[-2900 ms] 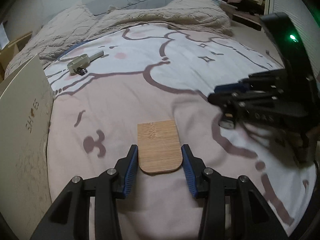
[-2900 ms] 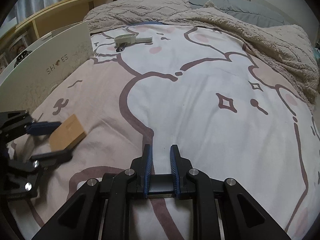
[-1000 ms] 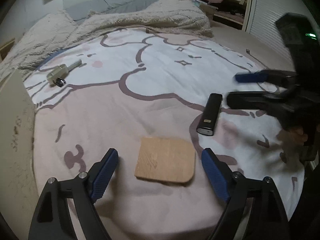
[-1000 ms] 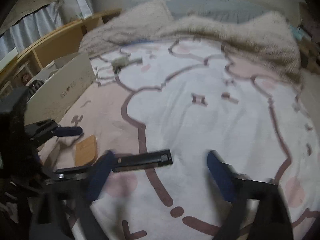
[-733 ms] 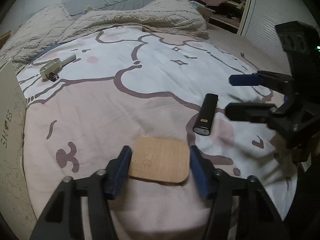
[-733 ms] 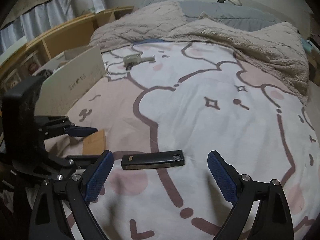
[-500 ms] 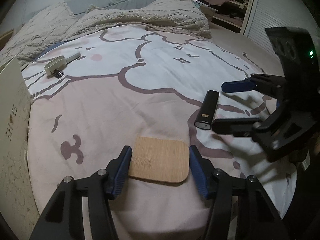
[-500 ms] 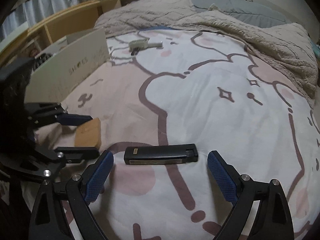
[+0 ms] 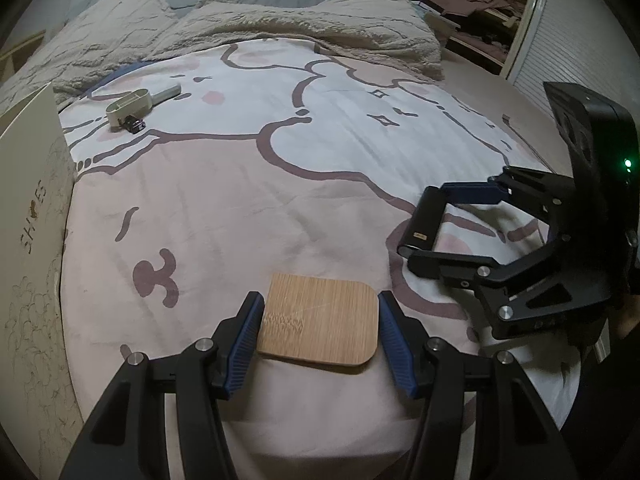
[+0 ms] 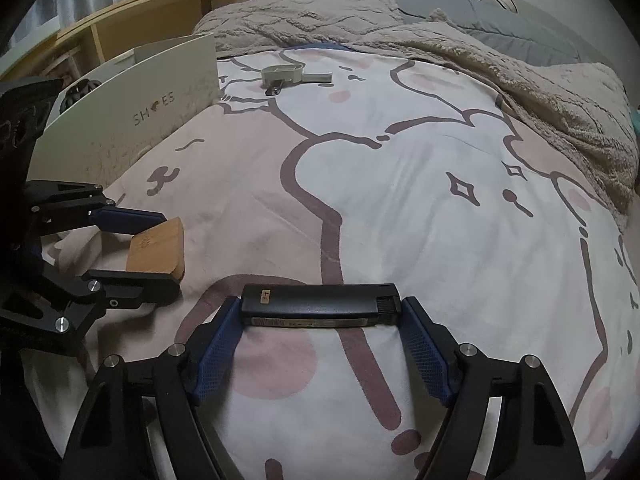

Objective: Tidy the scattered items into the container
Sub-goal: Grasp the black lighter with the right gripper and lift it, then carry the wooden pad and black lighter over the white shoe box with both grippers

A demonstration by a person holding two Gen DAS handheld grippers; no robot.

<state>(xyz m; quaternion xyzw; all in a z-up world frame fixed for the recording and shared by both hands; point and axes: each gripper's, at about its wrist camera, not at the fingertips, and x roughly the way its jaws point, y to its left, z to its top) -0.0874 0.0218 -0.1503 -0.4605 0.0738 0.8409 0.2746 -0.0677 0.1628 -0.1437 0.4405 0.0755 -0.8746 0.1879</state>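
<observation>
A bamboo board lies flat on the bed near its front edge. My left gripper is shut on it, one blue pad against each side edge. In the right wrist view the same board shows between the left gripper's fingers. To its right lies a black bar-shaped device. My right gripper spans it lengthwise, its jaws closing, and the pads touch both ends. The left wrist view shows that bar inside the right gripper.
A white shoe box stands open at the bed's left side, seen too from the right wrist. A beige scoop-like item with a small dark piece lies far back. A fuzzy blanket covers the head end.
The left jaws narrowed from wide apart onto the board's sides. The right gripper sank around the black bar, and its jaws came in to the bar's ends.
</observation>
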